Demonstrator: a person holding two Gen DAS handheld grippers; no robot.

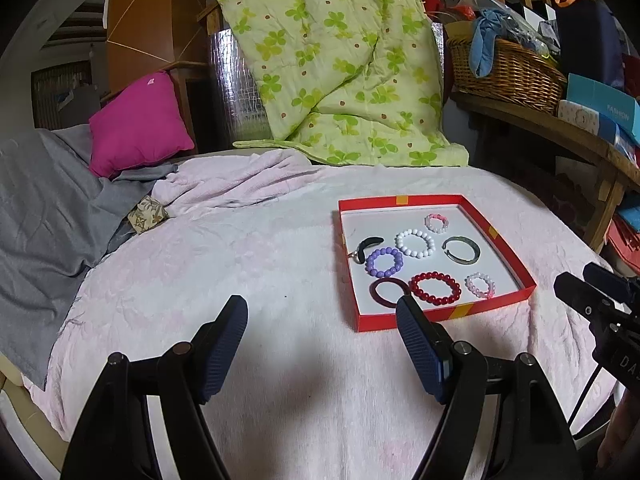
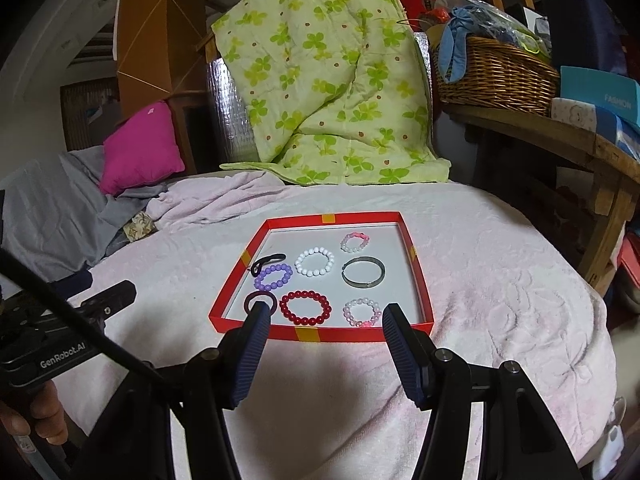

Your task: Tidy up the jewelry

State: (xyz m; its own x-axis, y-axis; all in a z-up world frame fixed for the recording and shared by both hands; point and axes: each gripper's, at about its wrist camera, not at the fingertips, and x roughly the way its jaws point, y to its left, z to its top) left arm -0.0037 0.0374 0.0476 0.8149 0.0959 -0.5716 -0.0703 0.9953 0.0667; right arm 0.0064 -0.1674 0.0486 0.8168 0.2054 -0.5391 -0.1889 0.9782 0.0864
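Observation:
A shallow red tray with a white floor lies on the pale pink bedspread. Inside it lie several bracelets: a red beaded one, a purple beaded one, a white beaded one, a grey bangle, a dark maroon ring, two small pink-white ones, and a black curved piece. My left gripper stands open over bare bedspread, left of the tray. My right gripper is open with nothing held, its tips at the tray's near rim.
A green clover quilt and a magenta pillow lie behind. A grey cloth covers the bed's left side. A wooden shelf with a wicker basket and boxes stands on the right. A hand grips the left tool's handle.

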